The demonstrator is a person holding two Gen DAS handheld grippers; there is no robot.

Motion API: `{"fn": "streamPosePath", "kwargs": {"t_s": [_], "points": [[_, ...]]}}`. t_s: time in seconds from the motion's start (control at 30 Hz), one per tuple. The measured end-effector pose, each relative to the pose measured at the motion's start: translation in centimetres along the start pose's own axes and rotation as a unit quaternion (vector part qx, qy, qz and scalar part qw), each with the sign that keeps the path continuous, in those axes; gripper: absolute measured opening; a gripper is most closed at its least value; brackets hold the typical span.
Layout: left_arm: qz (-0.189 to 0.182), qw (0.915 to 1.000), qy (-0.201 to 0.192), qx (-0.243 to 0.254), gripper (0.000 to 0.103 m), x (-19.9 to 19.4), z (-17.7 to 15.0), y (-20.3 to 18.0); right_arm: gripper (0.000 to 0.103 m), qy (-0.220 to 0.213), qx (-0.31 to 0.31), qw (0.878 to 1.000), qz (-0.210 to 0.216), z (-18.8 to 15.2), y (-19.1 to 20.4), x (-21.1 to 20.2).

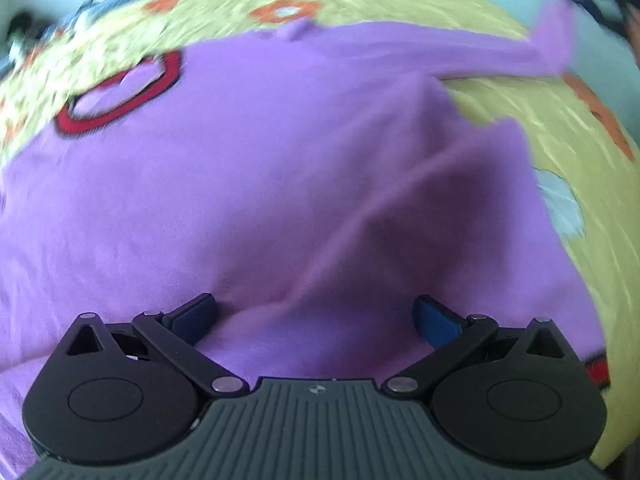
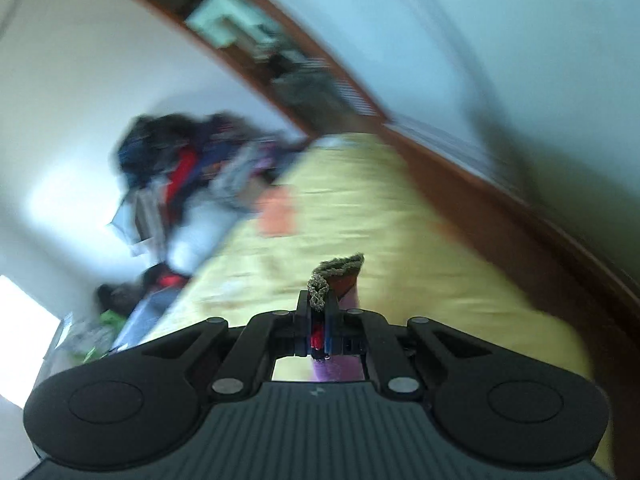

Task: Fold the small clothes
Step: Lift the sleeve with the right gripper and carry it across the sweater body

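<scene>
A small purple shirt [image 1: 240, 184] with a red-trimmed neck opening [image 1: 120, 96] lies spread on a yellow bedspread [image 1: 560, 128]. My left gripper [image 1: 316, 316] is open, its blue pads on either side of a wrinkle in the cloth, right above the shirt. One corner of the shirt is pulled up at the far right [image 1: 552, 40]. My right gripper [image 2: 318, 320] is shut on a trimmed edge of the purple shirt [image 2: 336, 276], held above the bed; purple cloth hangs below the jaws.
The bedspread [image 2: 360, 220] has orange flower patches [image 1: 284, 10]. A pile of dark and red clothes [image 2: 180, 168] lies at the bed's far left end. A brown wooden headboard or door frame [image 2: 460, 168] runs along the right.
</scene>
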State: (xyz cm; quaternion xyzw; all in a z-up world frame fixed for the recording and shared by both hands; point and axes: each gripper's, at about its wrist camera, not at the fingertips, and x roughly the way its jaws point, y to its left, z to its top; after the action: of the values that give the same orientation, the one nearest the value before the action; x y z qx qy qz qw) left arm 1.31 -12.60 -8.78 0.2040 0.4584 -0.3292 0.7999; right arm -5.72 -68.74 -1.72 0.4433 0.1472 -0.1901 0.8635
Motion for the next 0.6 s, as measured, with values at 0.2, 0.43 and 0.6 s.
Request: {"fn": "streamPosePath", "kwargs": {"t_s": [0.2, 0.43, 0.6], "points": [[-0.016, 0.9997, -0.011, 0.013, 0.103, -1.0, -1.6, -1.2, 0.005, 0.052, -0.062, 0.990, 0.119, -4.4, 12.4, 2.0], [-0.048, 0.9958, -0.047, -0.062, 0.103, -5.0, -3.8, 3.9, 0.005, 0.156, -0.140, 0.958, 0.197, -16.0, 24.8, 7.2], [-0.020, 0.9952, -0.046, -0.084, 0.103, -7.2, -6.3, 7.3, 0.005, 0.224, -0.158, 0.936, 0.223, -25.5, 30.1, 10.9]]}}
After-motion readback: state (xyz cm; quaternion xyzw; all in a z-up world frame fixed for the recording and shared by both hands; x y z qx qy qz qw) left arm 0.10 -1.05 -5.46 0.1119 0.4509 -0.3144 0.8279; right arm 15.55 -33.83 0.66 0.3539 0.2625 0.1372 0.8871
